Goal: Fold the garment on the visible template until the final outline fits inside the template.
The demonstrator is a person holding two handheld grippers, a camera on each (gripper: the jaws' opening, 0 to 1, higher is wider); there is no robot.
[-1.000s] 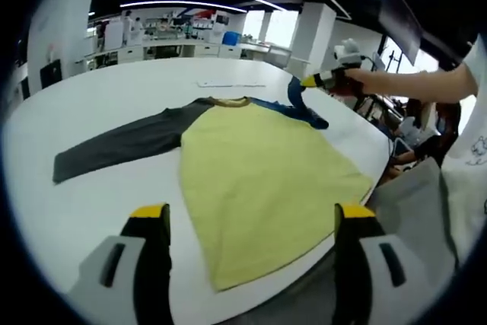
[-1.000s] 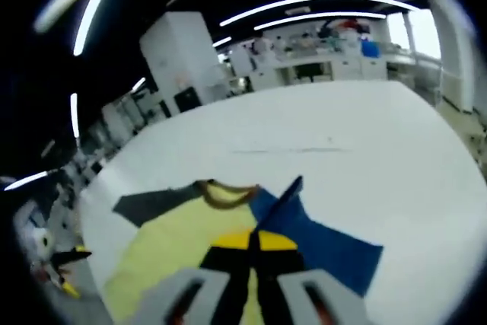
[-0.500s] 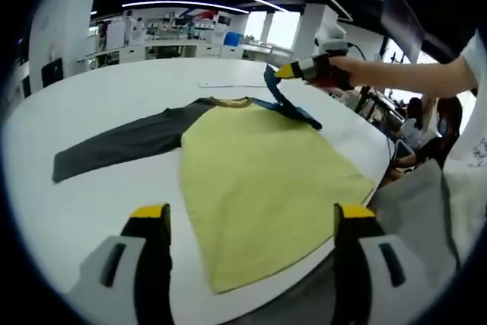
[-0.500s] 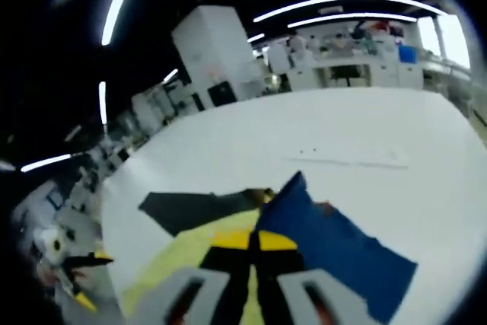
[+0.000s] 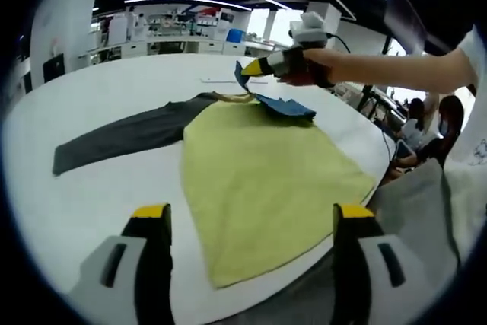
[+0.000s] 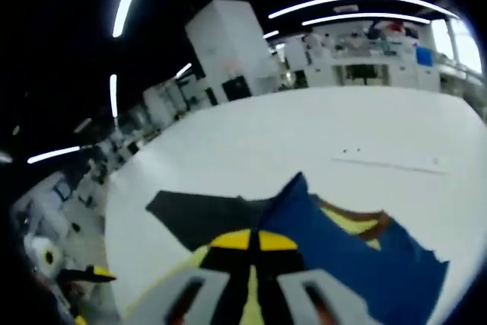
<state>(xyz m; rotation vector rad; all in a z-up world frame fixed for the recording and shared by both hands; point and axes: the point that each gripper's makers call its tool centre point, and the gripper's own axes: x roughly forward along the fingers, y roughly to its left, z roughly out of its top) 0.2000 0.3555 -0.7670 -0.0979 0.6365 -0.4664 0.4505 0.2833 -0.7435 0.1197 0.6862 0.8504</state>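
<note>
A shirt lies flat on the white table [image 5: 99, 188], with a yellow body [image 5: 259, 176], a brown collar [image 5: 232, 97] and a grey sleeve [image 5: 122, 136] spread to the left. My right gripper [image 5: 253, 68] is shut on the tip of the blue sleeve [image 5: 285, 106] and holds it raised above the collar. In the right gripper view the shut right gripper [image 6: 251, 240] pinches the blue sleeve [image 6: 350, 253], with the grey sleeve [image 6: 202, 215] and the collar [image 6: 358, 222] beyond. My left gripper [image 5: 253, 215] stands open near the shirt's hem, holding nothing.
A thin pale strip [image 5: 228, 80] lies on the table behind the collar. The table's rounded edge [image 5: 373, 142] runs close along the shirt's right side. A person's arm [image 5: 396, 78] reaches in from the right. Lab benches [image 5: 167, 36] stand far behind.
My right gripper has carried the blue sleeve's tip leftward and up, from beside the shoulder to above the collar, folding the sleeve over. The left gripper stayed open in place.
</note>
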